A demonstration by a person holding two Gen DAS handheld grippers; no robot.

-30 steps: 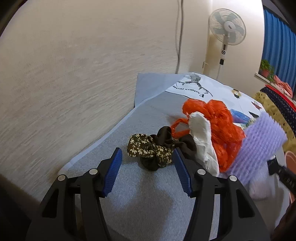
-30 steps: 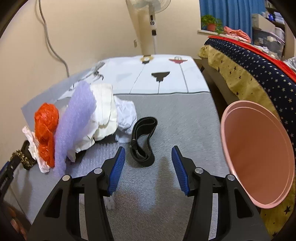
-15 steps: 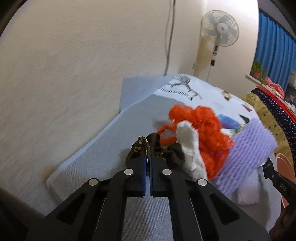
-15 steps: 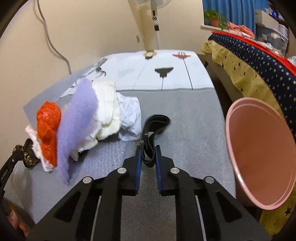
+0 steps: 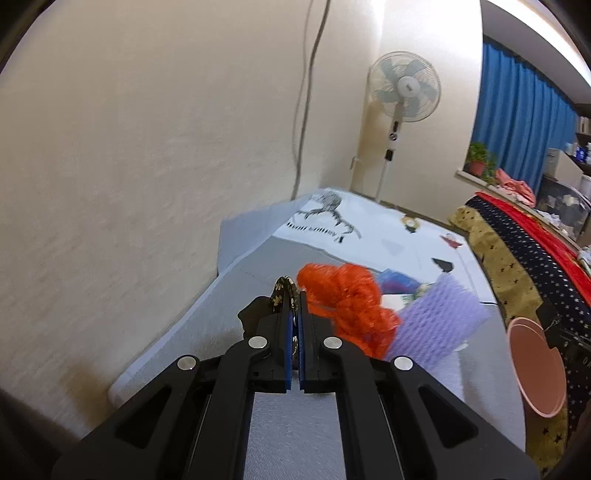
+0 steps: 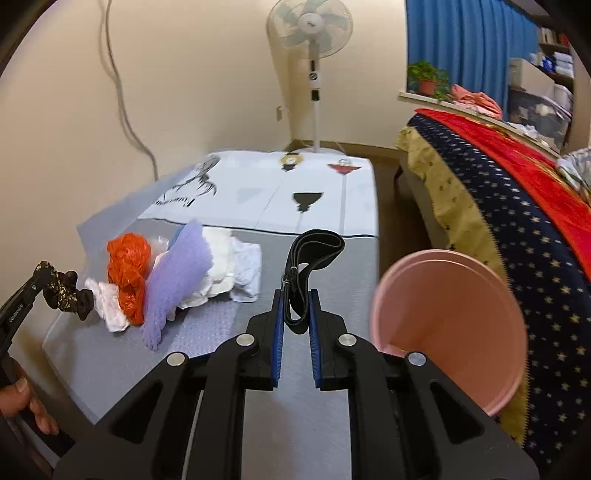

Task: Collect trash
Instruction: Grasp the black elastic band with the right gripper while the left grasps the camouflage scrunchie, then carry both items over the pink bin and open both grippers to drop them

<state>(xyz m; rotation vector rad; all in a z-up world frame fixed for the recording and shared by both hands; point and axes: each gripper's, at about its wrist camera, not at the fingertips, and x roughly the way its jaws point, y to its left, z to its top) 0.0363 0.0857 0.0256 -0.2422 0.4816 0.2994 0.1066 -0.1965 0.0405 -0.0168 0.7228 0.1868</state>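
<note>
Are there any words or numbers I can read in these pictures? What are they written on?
None can be read for sure.
Black lettering under the drawing on the white sheet: upside down and blurred, not readable.
Small white lettering on the left gripper arm: too small to read.
Mark at the fan hub: too small to read.
The pink bucket shows no writing.
</note>
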